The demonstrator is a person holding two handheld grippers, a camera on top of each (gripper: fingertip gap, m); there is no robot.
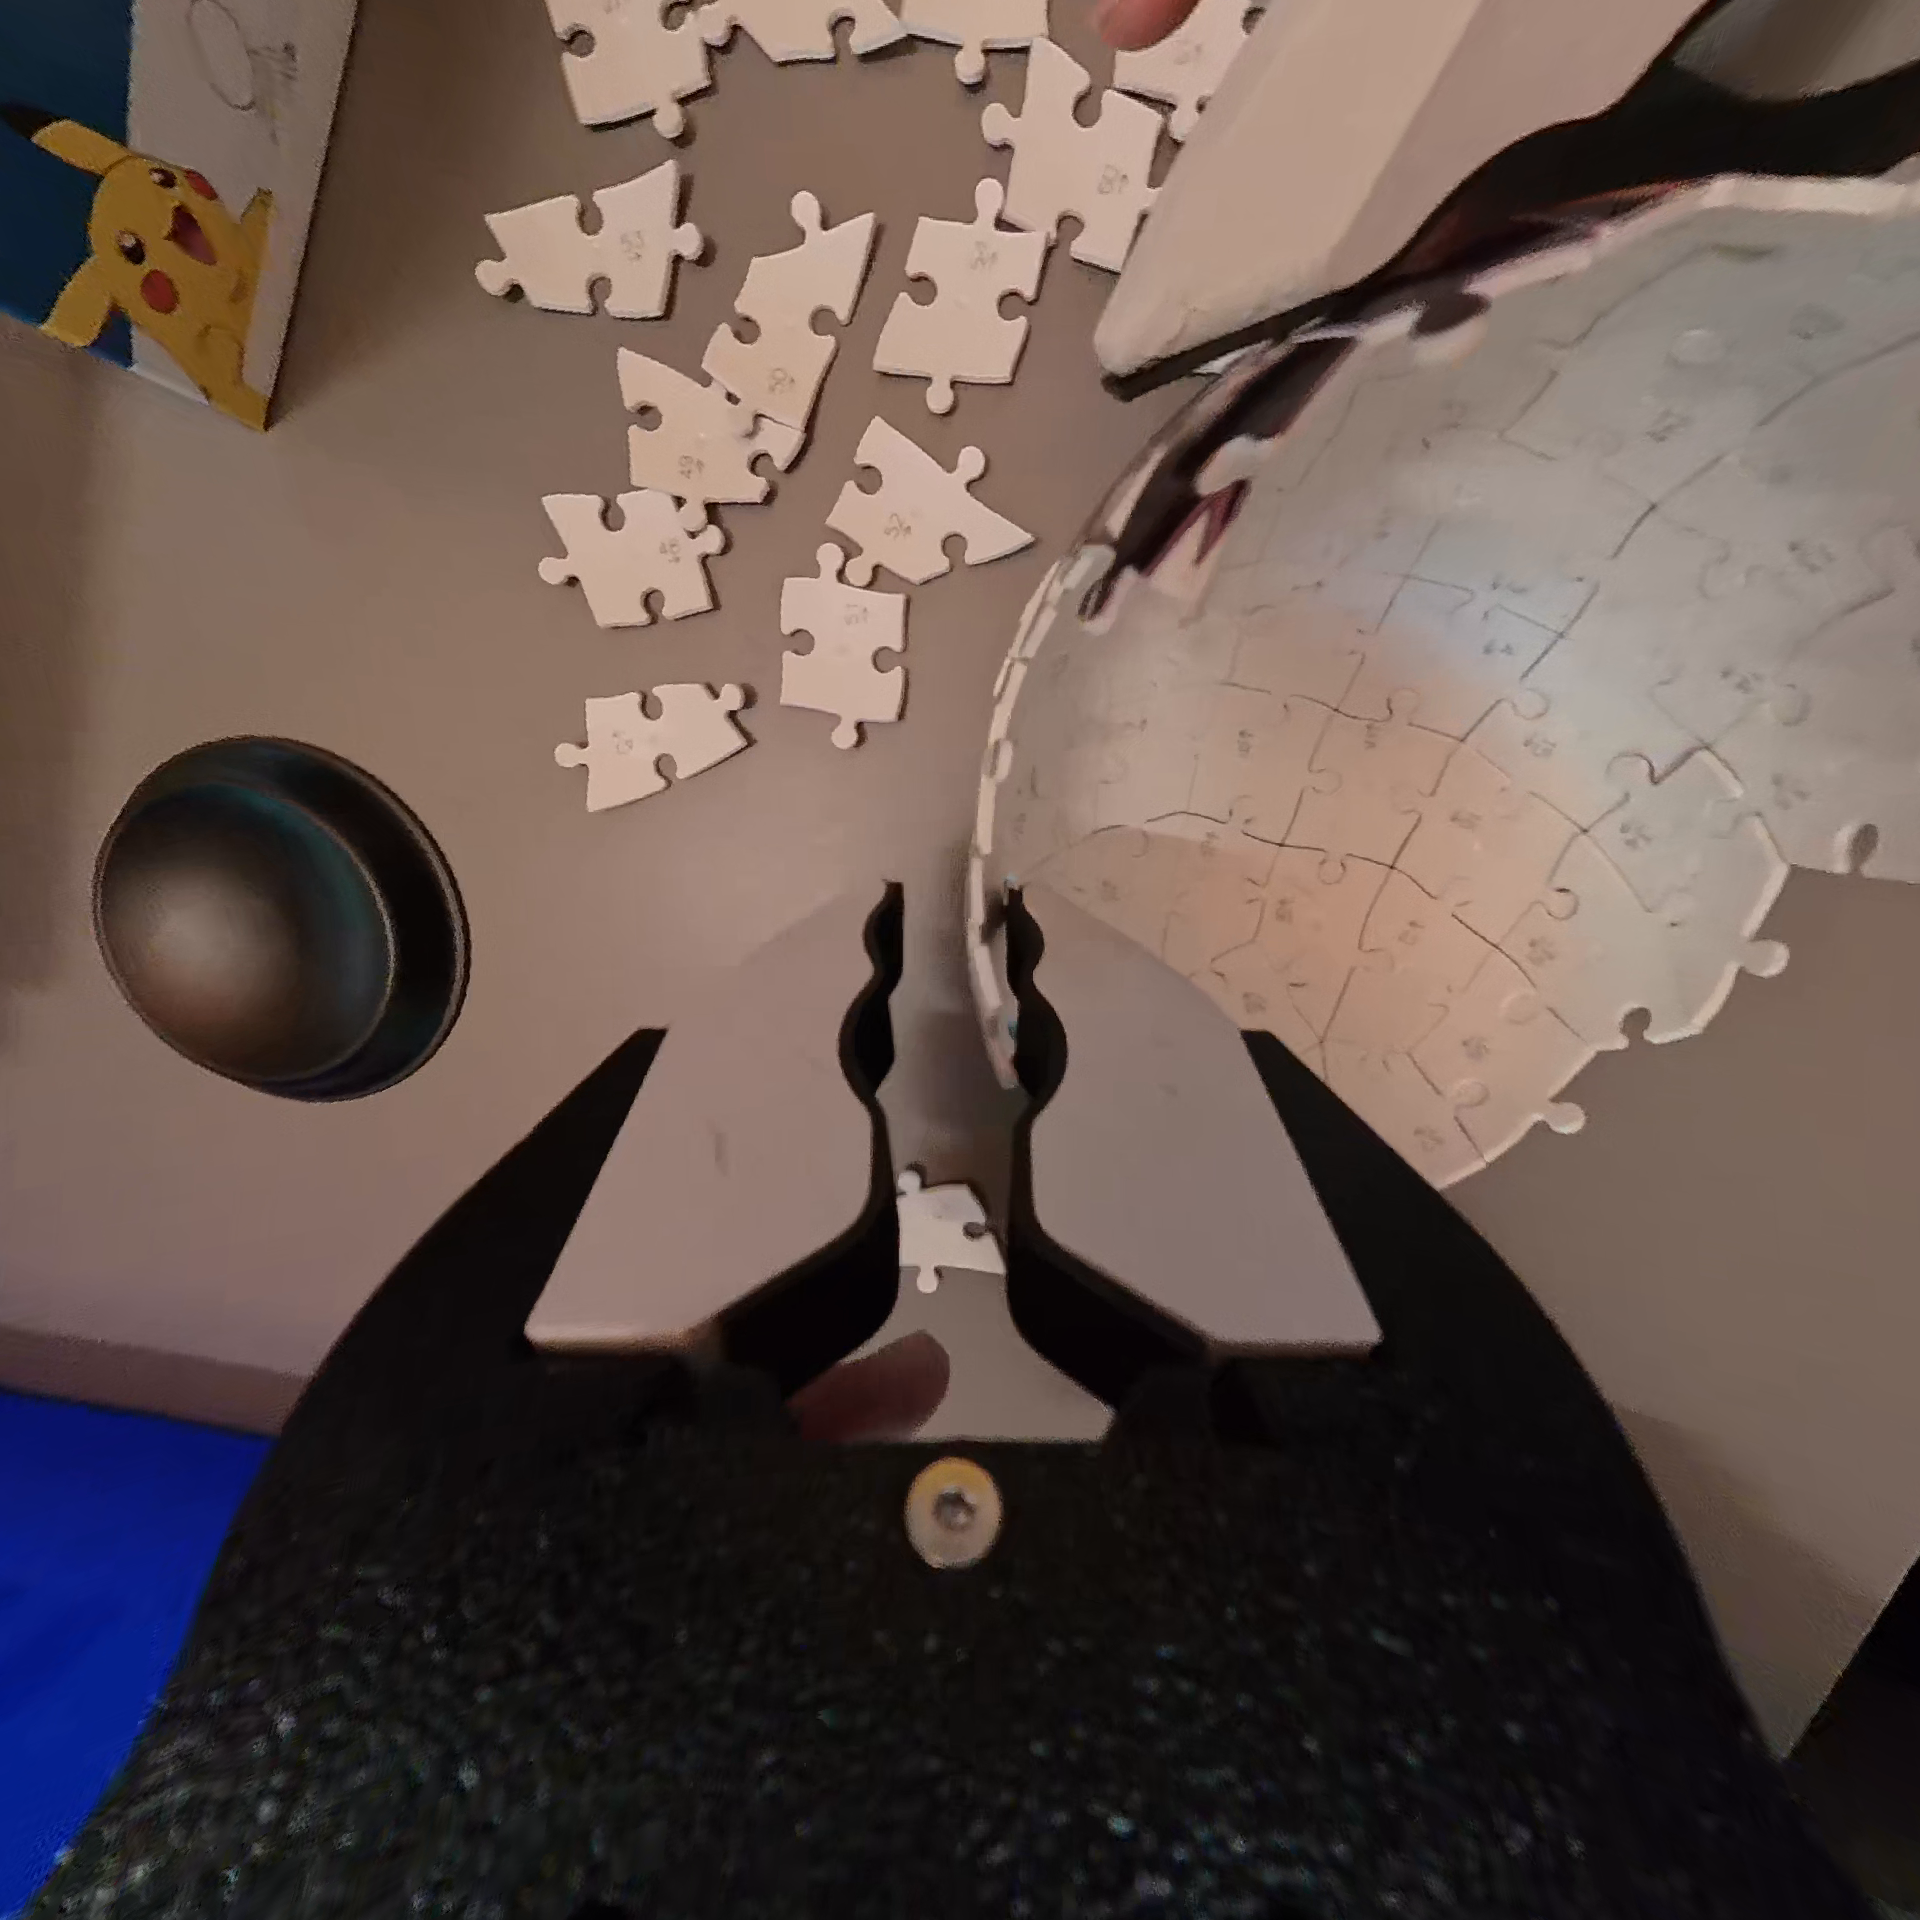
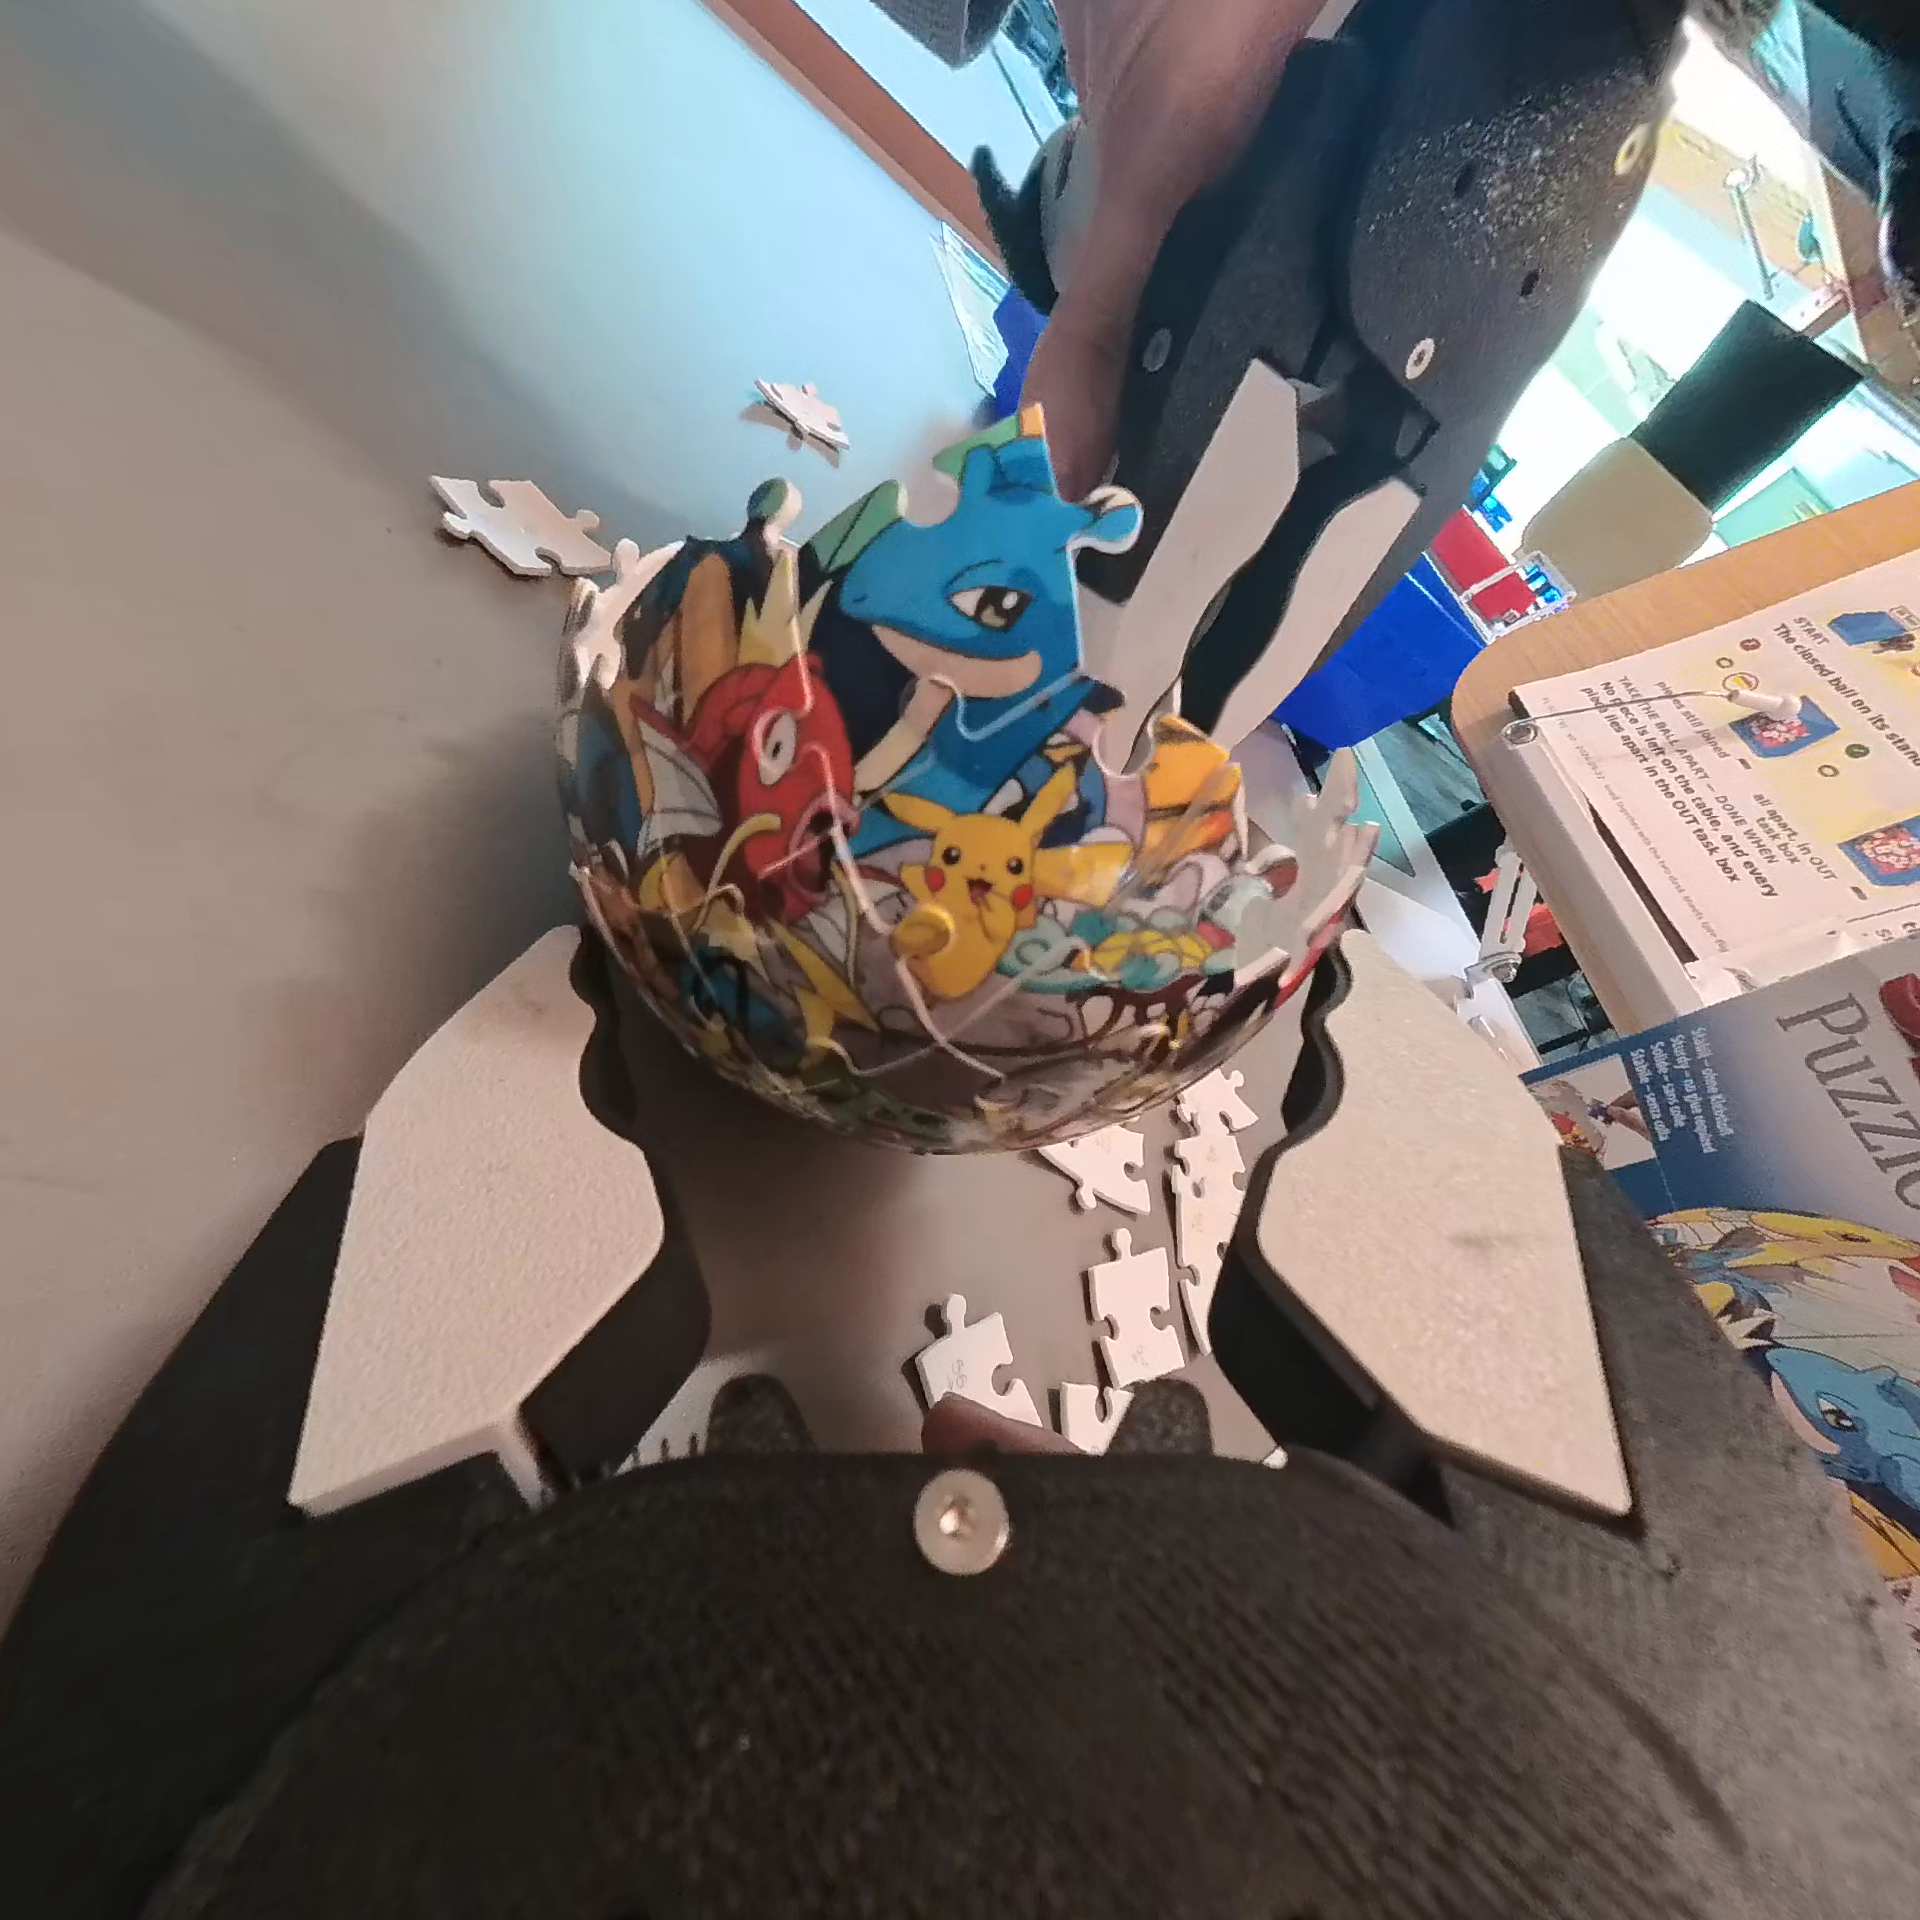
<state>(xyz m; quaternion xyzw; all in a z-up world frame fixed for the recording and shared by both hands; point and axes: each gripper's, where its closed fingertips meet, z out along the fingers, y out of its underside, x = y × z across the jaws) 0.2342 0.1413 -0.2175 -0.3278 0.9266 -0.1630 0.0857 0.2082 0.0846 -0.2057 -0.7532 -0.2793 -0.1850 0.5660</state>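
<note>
A half-open puzzle ball [image 2: 935, 862], a shell with cartoon creatures outside and a white inside [image 1: 1455, 779], is held above the grey table [image 1: 364, 1143]. My right gripper [image 2: 956, 987] is shut on the ball, one finger on each side of its lower part. One of its fingers shows in the left wrist view [image 1: 1278, 208]. My left gripper [image 1: 954, 904] has its jaws nearly together with the shell's rim between them, the rim against the right finger. It also shows in the right wrist view [image 2: 1184, 743], at the notched top edge beside a blue creature piece [image 2: 977, 613].
Several loose white pieces [image 1: 727, 436] lie face down on the table, also below the ball [image 2: 1132, 1299]. A black round stand [image 1: 281, 920] sits at the left. The puzzle box [image 2: 1766, 1195] and a printed sheet [image 2: 1714, 748] are at the right. A hand [image 2: 1122, 208] holds the left gripper. My right fingertips sit around 8 centimetres from my left ones.
</note>
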